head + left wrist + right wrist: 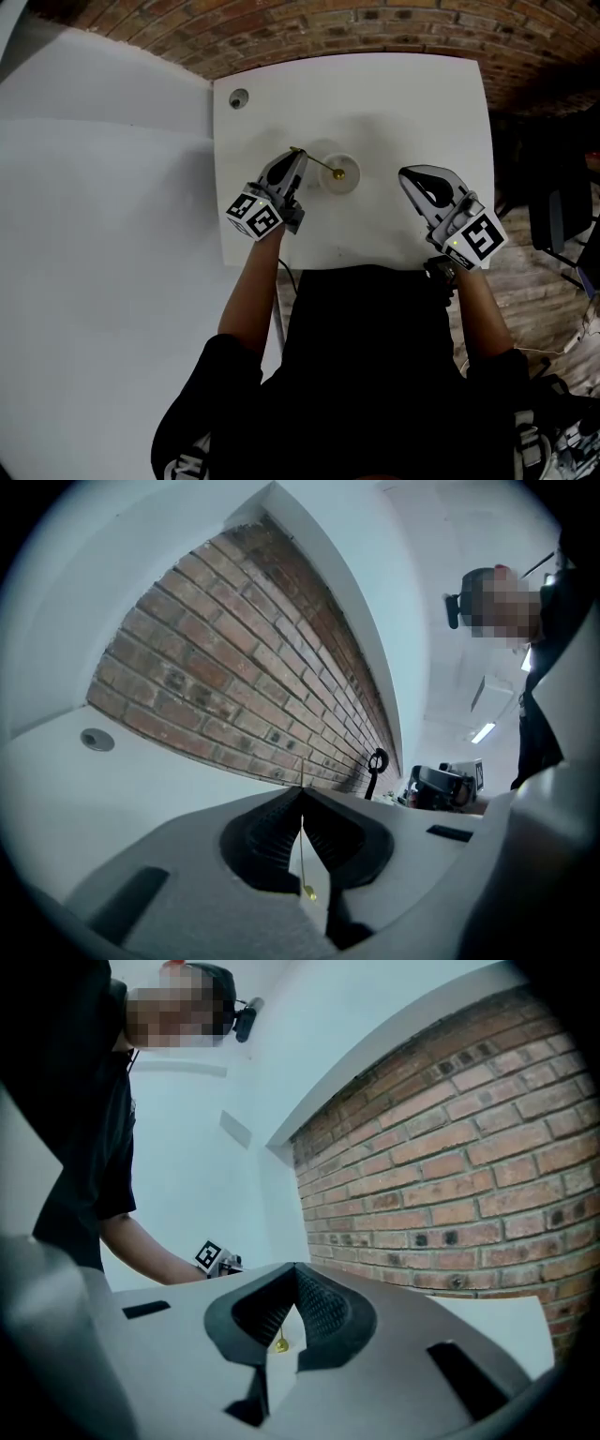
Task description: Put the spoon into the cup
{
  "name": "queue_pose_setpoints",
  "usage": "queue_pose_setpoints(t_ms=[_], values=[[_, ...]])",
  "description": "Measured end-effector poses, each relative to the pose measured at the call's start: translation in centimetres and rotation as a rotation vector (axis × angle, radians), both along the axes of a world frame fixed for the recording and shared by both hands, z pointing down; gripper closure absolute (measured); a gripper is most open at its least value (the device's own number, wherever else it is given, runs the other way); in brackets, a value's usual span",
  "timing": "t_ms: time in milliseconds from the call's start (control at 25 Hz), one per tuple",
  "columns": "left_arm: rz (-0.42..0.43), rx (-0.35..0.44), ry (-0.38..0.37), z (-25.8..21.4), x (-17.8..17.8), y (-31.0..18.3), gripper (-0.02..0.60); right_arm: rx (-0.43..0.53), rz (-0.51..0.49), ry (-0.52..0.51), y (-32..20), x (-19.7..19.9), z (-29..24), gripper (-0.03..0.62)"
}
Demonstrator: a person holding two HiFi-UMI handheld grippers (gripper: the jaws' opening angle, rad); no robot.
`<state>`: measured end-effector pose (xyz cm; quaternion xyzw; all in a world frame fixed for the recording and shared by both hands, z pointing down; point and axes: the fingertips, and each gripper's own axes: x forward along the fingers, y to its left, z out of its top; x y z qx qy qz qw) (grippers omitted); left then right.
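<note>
Head view: the cup (345, 186) stands mid-frame on the white bench (412, 103), well clear of every edge, with bare surface all round. The left tool (296, 157) pinches the spoon (319, 163), which slants from upper left to lower right, its bowl at the cup's mouth. The right tool (405, 173) sits right of centre.

Left gripper view: jaws clamped on the spoon, upright in frame.

Right gripper view: jaws together, empty.
</note>
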<state>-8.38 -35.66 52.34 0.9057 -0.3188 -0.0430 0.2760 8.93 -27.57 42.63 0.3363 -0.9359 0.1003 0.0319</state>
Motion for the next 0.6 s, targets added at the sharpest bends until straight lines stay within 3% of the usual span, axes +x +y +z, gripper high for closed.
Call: queue_pose_setpoints(t_ms=[600], values=[[0.044,-0.035,-0.022,1.8,1.1,0.8,0.563,-0.012,0.004,-0.016,0.2,-0.5,0.3,0.588]])
